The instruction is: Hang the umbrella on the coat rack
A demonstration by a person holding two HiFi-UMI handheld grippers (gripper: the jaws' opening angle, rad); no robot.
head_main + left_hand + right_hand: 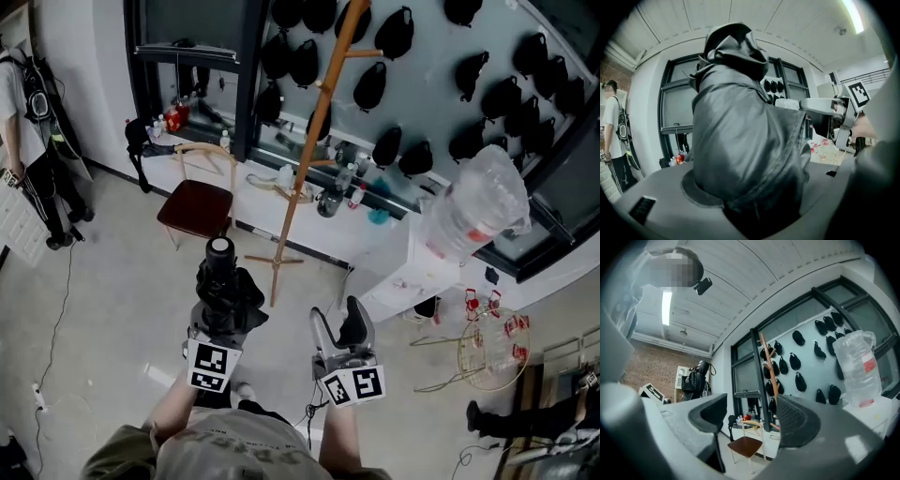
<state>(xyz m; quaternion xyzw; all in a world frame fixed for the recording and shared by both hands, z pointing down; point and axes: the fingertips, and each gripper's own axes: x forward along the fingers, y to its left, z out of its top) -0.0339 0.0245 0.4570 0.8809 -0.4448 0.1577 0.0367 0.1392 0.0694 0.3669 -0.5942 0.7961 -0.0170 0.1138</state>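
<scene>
Left gripper (225, 314): jaws clenched on the folded black umbrella (740, 131), fabric filling the whole gap between them.
Umbrella: upright in the left jaws, its round end (220, 248) uppermost, held over the floor (103, 300) and well apart from the coat rack.
Right gripper (750, 420): jaws released, standing apart with nothing between them; beside the left gripper, on its right in the head view.
Hands: one behind each gripper, forearms reaching out from the bottom edge of the head view.
Coat rack (309, 141): bare wooden pole with short pegs, standing on crossed feet ahead of both grippers, in front of the low white desk (319, 234) along the wall.
Chair (195, 204): wooden frame, dark red seat, left of the rack's foot.
Water bottle (473, 202): large and clear, upside down on a white dispenser, right of the rack.
Caps (375, 84): black, in rows on the wall behind the rack.
Person (28, 141): standing at the far left edge, white top, dark trousers.
</scene>
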